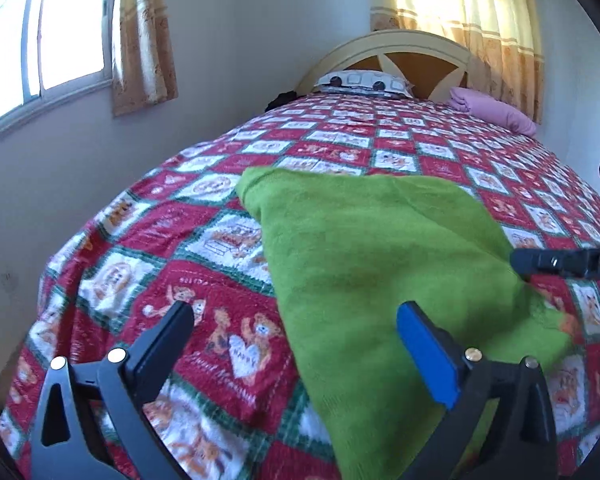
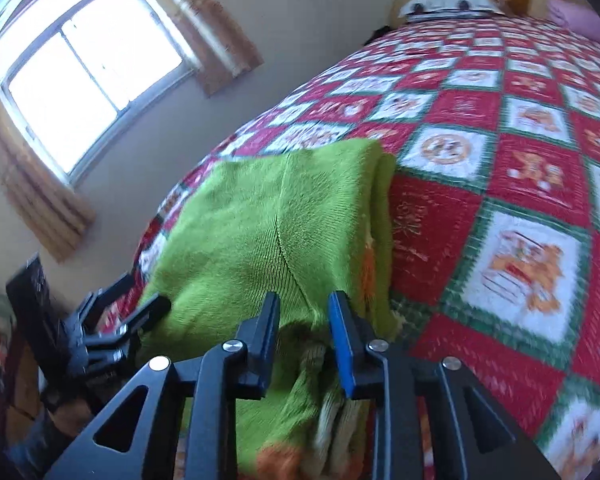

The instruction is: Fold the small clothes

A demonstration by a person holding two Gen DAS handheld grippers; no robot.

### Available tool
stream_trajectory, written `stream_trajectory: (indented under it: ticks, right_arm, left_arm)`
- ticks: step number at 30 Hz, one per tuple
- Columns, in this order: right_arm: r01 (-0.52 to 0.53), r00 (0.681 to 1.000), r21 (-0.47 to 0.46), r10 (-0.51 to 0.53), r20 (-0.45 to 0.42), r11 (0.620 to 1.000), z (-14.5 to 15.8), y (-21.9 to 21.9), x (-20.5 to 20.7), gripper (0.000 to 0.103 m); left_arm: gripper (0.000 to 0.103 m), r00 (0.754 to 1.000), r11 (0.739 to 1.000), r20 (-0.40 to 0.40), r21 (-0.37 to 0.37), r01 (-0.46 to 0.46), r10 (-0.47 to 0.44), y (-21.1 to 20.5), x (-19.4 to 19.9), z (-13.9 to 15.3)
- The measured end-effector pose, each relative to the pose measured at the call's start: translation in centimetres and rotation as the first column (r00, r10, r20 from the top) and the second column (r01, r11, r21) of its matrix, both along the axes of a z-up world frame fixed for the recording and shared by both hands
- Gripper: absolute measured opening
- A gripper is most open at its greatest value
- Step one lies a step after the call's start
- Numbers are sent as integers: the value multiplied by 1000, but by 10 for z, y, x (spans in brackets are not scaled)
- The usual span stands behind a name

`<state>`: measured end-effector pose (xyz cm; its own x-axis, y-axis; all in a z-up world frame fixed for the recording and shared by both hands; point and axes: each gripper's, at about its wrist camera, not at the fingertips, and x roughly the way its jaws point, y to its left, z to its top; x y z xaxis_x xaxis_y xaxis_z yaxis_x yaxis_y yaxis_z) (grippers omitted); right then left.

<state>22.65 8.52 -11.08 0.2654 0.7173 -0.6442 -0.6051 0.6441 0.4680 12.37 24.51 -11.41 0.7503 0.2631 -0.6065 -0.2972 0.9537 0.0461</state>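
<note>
Fold in progress on a green knitted garment (image 1: 364,264) with an orange-trimmed hem, lying on the bed's red, white and green patchwork quilt (image 1: 204,232). The garment is already doubled lengthwise; its folded stack of edges runs along the far right side of the right hand-held gripper's view.

Left hand-held gripper (image 1: 296,320): jaws wide apart, clamped on nothing. Its left finger stands over bare quilt, its blue-padded right finger over the garment's near left part.

Right hand-held gripper (image 2: 305,304): jaws partly apart, straddling a raised ridge of green knit near the hem. Whether the pads press on the cloth cannot be told; there is a visible gap beside each pad.

Judged step: release after laying one fold flat, with the hem end nearest both hand-held grippers.

The next move probably calls for both grippers to take the near hem corners, one on each side, and carry them away toward the garment's far edge, keeping the layers aligned.
</note>
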Motion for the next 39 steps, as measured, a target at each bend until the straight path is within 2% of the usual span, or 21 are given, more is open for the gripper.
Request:
stream_trajectory:
  ticks: [1, 3, 9, 16, 24, 39]
  right_arm:
    - [14, 1000, 6, -14, 11, 1000, 7, -3, -7, 59]
    - [64, 996, 4, -64, 65, 998, 24, -10, -21, 70]
    - [123, 961, -5, -117, 249, 992, 74, -21, -68, 70]
    - [93, 937, -16, -82, 339, 995, 95, -22, -104, 71]
    - [105, 927, 5, -100, 363, 994, 103, -30, -117, 71]
    - [123, 931, 14, -120, 346, 992, 98, -37, -118, 71]
  left_arm:
    - [103, 1000, 1000, 7, 7, 6, -6, -3, -4, 5]
    - [103, 999, 999, 35, 28, 20, -21, -10, -13, 18]
    - [103, 993, 998, 106, 41, 51, -55, -25, -28, 50]
    - [103, 985, 996, 153, 58, 68, -77, -33, -38, 68]
    - [103, 983, 996, 165, 58, 67, -76, -36, -42, 72]
    - [103, 985, 996, 155, 60, 70, -78, -41, -43, 72]
